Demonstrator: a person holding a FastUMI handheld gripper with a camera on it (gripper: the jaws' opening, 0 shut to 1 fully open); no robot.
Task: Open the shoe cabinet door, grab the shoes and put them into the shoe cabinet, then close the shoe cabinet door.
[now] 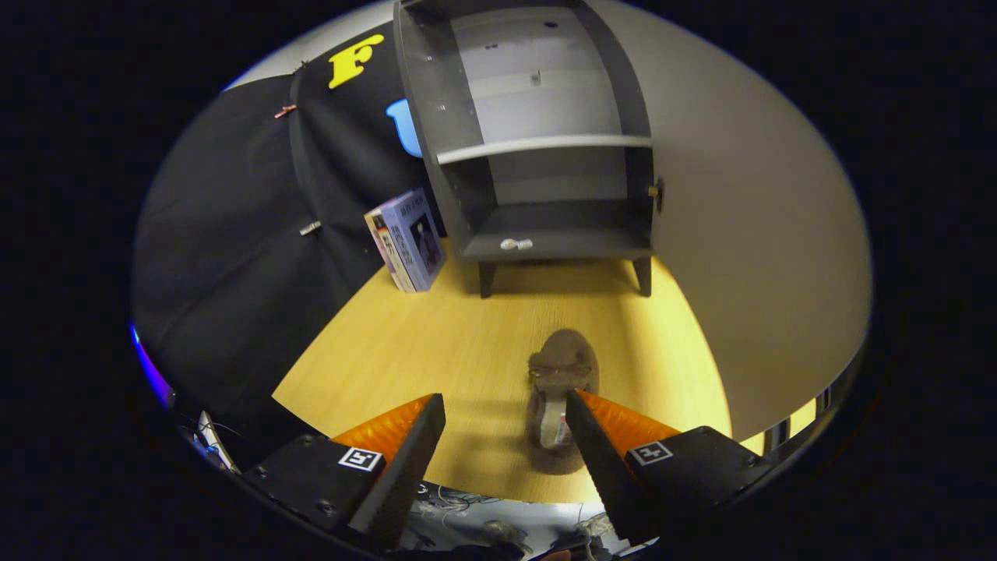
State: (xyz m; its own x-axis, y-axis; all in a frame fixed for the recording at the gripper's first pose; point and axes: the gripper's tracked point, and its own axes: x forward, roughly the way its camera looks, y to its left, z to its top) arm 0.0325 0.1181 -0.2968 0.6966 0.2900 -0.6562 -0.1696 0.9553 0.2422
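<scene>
The slipper (561, 389) you are after is lying on the wooden floor (436, 343) in the lower middle of the frame, toe pointing toward the cabinet, its heel end sitting just inside your right-hand finger. Your gripper (505, 413) is hovering over it with the fingers spread wide, gripping nothing; the shoe is lying nearer the right finger than the left, and you cannot tell whether that finger is touching it. Further up the frame, the shoe cabinet (537, 140) is standing on short legs against the pale wall (748, 234), its door already swung open, showing a shelf (545, 145) across the middle and a lower compartment below it. A small pale object (516, 244) is resting on the front edge of the cabinet's bottom board. To the cabinet's left, a few books (409, 240) are leaning against the black cloth (234, 234) that is covering the left side of the frame.
</scene>
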